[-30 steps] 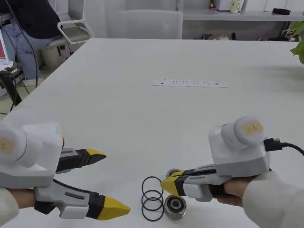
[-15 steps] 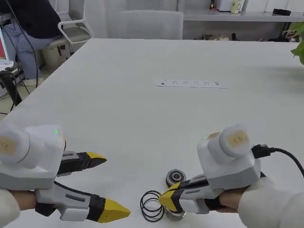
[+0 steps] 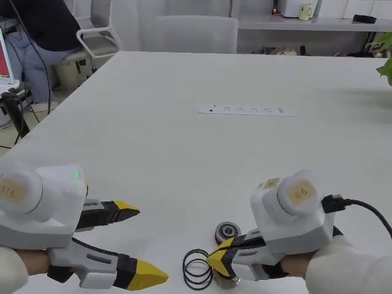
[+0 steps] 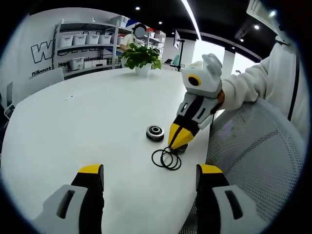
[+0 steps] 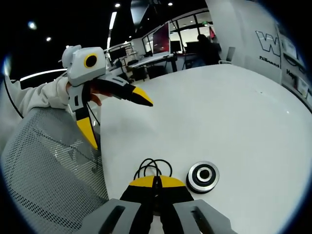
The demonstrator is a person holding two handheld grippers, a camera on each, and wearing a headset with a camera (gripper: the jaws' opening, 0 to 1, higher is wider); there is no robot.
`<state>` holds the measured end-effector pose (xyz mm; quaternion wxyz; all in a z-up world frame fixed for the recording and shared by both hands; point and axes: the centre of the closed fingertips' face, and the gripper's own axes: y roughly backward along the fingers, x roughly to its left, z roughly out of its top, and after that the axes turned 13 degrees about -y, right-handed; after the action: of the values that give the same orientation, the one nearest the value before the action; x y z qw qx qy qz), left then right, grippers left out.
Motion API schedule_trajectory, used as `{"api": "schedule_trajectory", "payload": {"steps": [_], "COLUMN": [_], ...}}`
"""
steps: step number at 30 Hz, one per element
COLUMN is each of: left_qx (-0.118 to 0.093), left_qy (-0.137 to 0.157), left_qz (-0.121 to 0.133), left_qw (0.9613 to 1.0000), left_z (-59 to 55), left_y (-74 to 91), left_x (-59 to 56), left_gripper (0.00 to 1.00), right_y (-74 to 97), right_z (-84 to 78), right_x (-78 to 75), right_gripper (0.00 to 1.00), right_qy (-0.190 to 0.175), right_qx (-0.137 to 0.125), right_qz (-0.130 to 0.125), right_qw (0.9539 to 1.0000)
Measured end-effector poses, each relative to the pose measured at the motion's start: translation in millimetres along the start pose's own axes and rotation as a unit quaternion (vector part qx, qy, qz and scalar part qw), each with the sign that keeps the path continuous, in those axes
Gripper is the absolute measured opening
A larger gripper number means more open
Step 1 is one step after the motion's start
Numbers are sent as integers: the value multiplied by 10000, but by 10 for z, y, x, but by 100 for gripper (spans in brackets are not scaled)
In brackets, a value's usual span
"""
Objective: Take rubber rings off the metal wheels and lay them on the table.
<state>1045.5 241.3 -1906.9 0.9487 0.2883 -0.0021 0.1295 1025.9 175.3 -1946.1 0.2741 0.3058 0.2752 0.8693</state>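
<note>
The loose rubber rings (image 3: 197, 268) lie overlapped on the white table (image 3: 184, 141) at the bottom centre of the head view. One metal wheel (image 3: 227, 232) lies flat just to their upper right. Your right gripper (image 3: 217, 260) has its yellow tips pressed together just beside the rings, over a second wheel (image 3: 226, 282); whether they pinch anything cannot be told. Your left gripper (image 3: 139, 243), at lower left, has its jaws spread wide, apart from the rings. A power strip (image 3: 245, 110) lies in the upper middle.
</note>
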Motion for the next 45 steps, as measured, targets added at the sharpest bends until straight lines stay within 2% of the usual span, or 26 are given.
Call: {"api": "schedule_trajectory", "payload": {"steps": [12,28,33,37,45], "left_qx": [46,26,-151,-302,-320], "left_qy": [8,-10,34,-54,-560], "left_qz": [-18,52,200,291,288], "left_qw": [10000,10000,9997,9991,9975], "left_z": [-19,4,111,282,633], "left_y": [-10,15,82,128,158], "left_x": [-5,14,72,122,214], "left_gripper": [74,74,72,72,72], "right_y": [-5,191,261,342,468], "right_z": [32,252,281,292,243], "right_x": [-81,-288,-404,-543,-766], "right_gripper": [5,4,4,4,4], "right_qy": [59,-281,-416,-593,-905], "right_qx": [-108,-624,-741,-856,-940], "right_qz": [-119,-356,-484,-667,-870], "right_qw": [9999,9970,9952,9923,9876]}}
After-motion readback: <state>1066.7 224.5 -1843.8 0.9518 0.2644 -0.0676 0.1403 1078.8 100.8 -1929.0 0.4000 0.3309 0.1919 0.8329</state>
